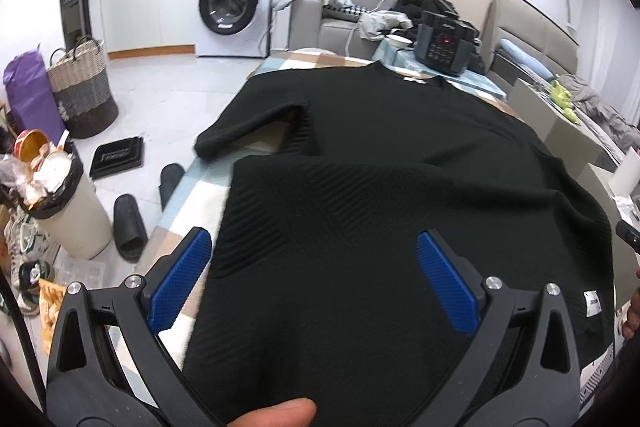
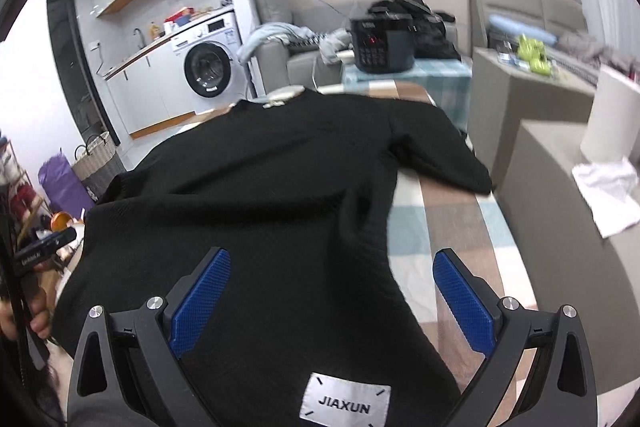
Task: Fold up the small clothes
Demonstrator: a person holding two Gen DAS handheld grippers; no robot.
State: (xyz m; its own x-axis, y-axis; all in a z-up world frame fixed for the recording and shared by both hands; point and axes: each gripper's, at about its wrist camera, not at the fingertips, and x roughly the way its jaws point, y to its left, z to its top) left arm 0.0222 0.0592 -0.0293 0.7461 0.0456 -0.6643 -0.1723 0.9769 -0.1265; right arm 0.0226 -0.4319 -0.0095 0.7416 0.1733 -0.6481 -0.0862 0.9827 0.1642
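Note:
A black ribbed short-sleeved shirt (image 1: 380,155) lies flat on a checked cloth table (image 1: 192,187), collar at the far end. Its lower part looks lifted toward the cameras. In the left wrist view my left gripper (image 1: 314,259) is open, with blue pads (image 1: 180,279) on either side of the near left part of the hem; a thumb shows at the bottom edge. In the right wrist view the shirt (image 2: 280,187) carries a white JIAXUN label (image 2: 346,401) at the hem. My right gripper (image 2: 332,283) is open around the hem's right part. Neither gripper pinches the cloth.
A black pressure cooker (image 1: 444,45) stands at the table's far end. A bin (image 1: 68,203), slippers (image 1: 128,223), a basket (image 1: 82,91) and a washing machine (image 1: 232,7) are on the left. Grey boxes (image 2: 560,187) and a sofa with clothes are on the right.

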